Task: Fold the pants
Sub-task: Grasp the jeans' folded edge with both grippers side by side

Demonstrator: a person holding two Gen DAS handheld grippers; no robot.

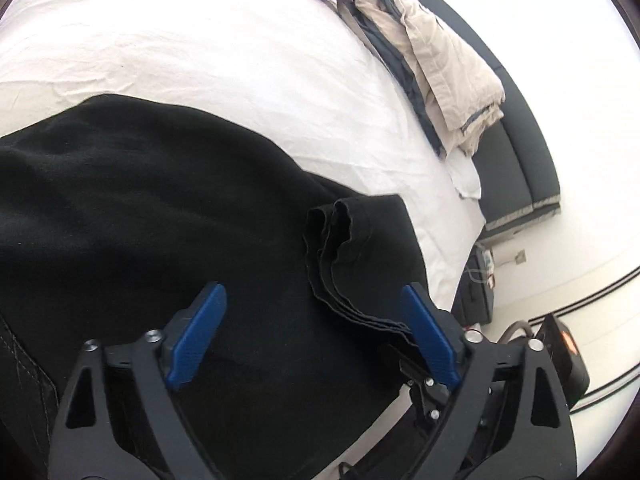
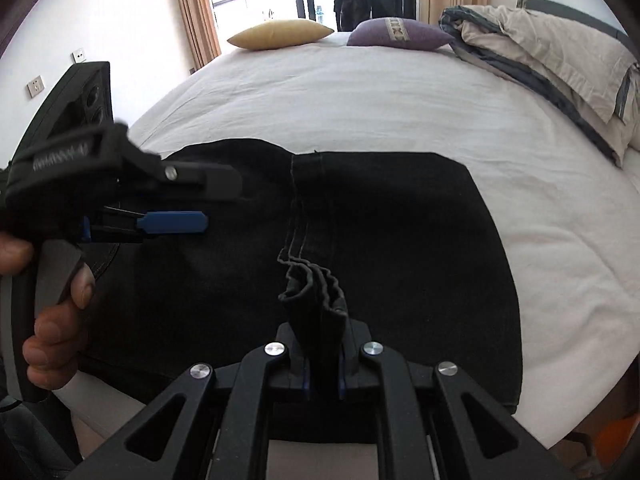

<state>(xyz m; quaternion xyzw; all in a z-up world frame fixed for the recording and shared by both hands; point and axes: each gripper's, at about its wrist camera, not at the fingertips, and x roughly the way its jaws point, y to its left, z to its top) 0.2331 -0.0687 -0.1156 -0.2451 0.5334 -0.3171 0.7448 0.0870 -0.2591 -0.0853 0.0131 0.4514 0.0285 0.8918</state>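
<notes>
Black pants [image 2: 400, 240] lie folded across a white bed [image 2: 340, 96]. In the right wrist view my right gripper [image 2: 322, 332] is shut on the bunched, stacked hem edges [image 2: 316, 280] at the near side of the pants. The left gripper [image 2: 224, 204], held by a hand [image 2: 52, 332], hovers over the left part of the cloth. In the left wrist view the left gripper [image 1: 312, 288] stands wide open above the pants [image 1: 140, 200], its blue pads [image 1: 204, 336] apart with nothing gripped. The layered hems [image 1: 340, 260] lie between them, closer to the right pad.
A heap of beige and grey bedding [image 2: 560, 60] lies at the bed's far right. A yellow pillow [image 2: 280, 34] and a purple pillow [image 2: 396, 34] sit at the far edge before a window. A black box with an orange mark [image 1: 564, 356] stands on the floor.
</notes>
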